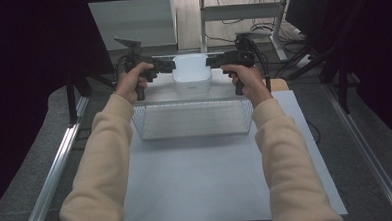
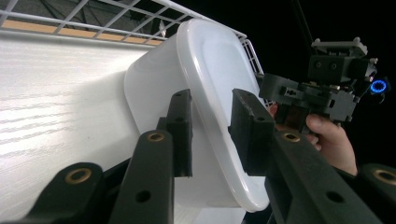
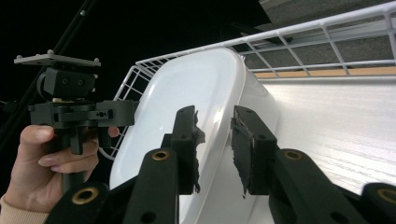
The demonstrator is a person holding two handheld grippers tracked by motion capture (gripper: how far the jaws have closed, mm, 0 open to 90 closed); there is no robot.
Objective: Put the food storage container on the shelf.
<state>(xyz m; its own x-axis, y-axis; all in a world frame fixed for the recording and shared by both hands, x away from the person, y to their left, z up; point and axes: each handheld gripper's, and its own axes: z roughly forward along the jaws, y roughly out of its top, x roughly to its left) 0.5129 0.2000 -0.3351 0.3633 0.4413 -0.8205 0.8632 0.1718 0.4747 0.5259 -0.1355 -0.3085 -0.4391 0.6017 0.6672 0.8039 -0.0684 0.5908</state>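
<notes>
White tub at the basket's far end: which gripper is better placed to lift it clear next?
Neither clearly. The left gripper and right gripper each straddle the rim of the white tub from opposite sides, fingers slightly apart and not pressing. A two-handed lift out of the wire basket looks best.

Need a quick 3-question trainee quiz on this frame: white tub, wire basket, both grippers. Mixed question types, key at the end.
1. True or false: the white tub sits at the far end of the wire basket.
2. Multiple choice: which part of the tub lies between the pads of the left gripper?
A. its flat base
B. its rim
C. a handle
3. Short answer: do the pads of the right gripper press on the tub, or stand off it?

Key:
1. True.
2. B: the rim runs through the gap between the two pads.
3. They stand off it: the rim passes between them with gaps showing on both sides.
</notes>
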